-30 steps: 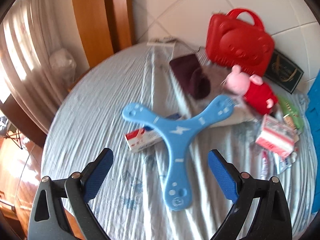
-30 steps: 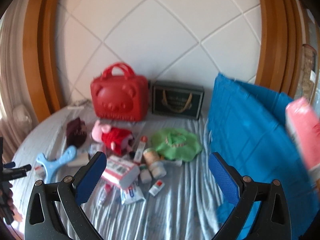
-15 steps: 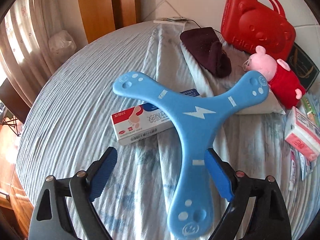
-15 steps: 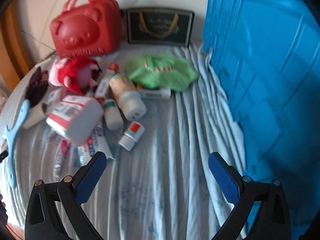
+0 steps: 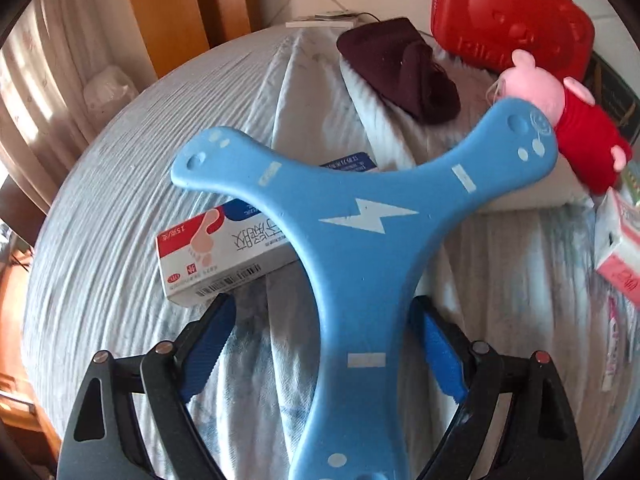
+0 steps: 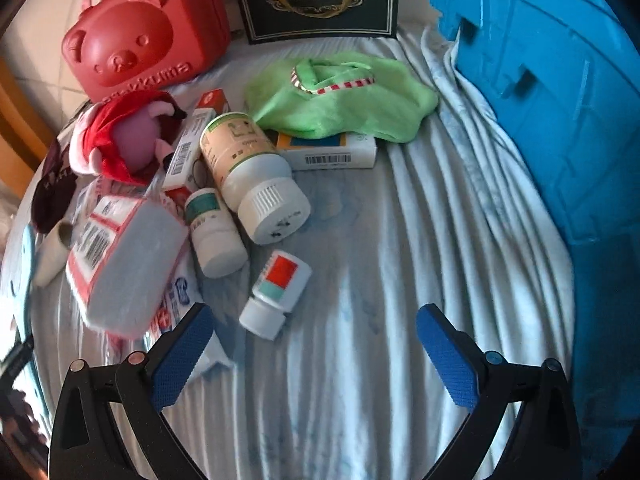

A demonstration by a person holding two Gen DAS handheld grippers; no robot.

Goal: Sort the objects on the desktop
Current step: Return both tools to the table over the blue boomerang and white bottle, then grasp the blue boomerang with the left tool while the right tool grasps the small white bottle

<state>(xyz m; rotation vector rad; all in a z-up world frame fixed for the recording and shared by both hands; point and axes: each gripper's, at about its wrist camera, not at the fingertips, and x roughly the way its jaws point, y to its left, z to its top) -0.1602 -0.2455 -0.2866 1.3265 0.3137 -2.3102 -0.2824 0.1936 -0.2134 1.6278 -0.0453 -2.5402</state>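
Here, left gripper (image 5: 322, 320) gapes astride the boomerang (image 5: 360, 236) (unpinched); right gripper (image 6: 314, 324) spread, empty; blue crate's (image 6: 560, 100) inside hidden.

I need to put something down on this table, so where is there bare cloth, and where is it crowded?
Bare cloth lies between the small red-labelled bottle and the blue crate, running toward the camera in the right wrist view. A second bare stretch is left of the foot-cream box, out to the table edge. It is crowded around the large white-capped bottle, plush pig and green cloth.
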